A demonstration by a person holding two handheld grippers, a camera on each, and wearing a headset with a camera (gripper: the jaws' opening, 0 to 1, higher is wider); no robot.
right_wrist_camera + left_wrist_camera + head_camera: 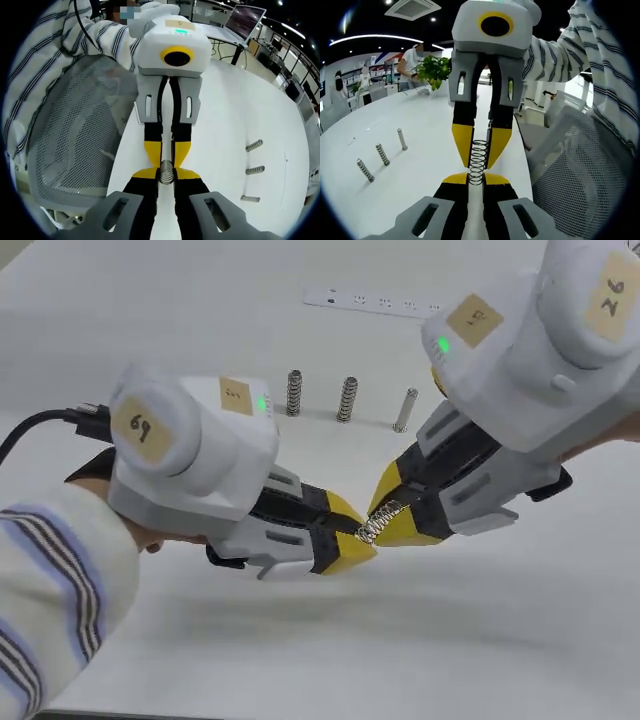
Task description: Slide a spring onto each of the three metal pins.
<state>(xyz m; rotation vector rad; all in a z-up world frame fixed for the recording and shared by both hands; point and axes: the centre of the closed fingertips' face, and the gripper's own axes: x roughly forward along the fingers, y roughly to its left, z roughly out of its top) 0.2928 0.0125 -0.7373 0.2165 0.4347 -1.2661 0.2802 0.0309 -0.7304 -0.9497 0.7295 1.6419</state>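
A small metal spring (380, 523) hangs above the white table (300, 640), held between two yellow-tipped grippers that meet tip to tip. My left gripper (362, 540) is shut on its lower end and my right gripper (386, 517) is shut on its upper end. In the left gripper view the spring (478, 161) runs from my left gripper (476, 179) up into the right one's fingers (463, 142). In the right gripper view my right gripper (166, 175) pinches the spring (166, 170). Behind stand three pins: two sprung pins (293, 392) (347, 399) and a bare pin (405, 410).
A white power strip (375, 302) lies at the table's far edge. A mesh chair (570, 165) stands beside the table, with a potted plant (434, 70) and people farther back. The table around the pins is bare.
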